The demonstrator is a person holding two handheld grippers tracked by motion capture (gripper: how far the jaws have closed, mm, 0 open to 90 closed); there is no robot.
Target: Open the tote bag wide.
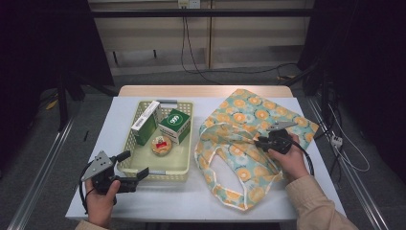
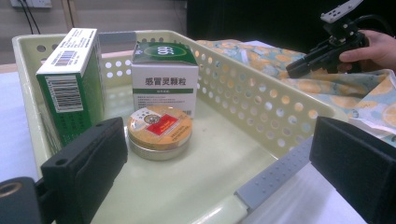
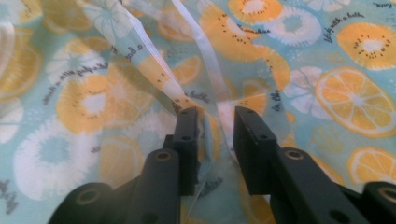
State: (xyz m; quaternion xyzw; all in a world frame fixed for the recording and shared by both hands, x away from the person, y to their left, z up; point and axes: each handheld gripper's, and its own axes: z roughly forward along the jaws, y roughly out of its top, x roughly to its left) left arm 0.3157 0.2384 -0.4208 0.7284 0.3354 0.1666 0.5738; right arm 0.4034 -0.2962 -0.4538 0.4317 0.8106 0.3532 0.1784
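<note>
A tote bag (image 1: 249, 122) printed with orange slices lies spread on the right half of the white table (image 1: 167, 199). My right gripper (image 1: 259, 142) rests on the bag's middle, pointing left. In the right gripper view its jaws (image 3: 217, 116) stand a little apart, open, with a fold of the bag's strap (image 3: 205, 135) lying loose between them against the left jaw. My left gripper (image 1: 135, 164) hovers wide open at the near left corner of a pale yellow basket (image 1: 158, 175), nothing between its jaws (image 2: 219, 154). The basket holds a round tin (image 2: 159, 130) and two green-and-white boxes.
In the basket a tall box (image 1: 146, 123) leans at the back left and a squarer box (image 1: 175, 125) stands beside it. The right gripper (image 2: 299, 67) shows over the bag (image 2: 261, 58) beyond the basket wall (image 2: 261, 88). Cables run on the floor beyond the table.
</note>
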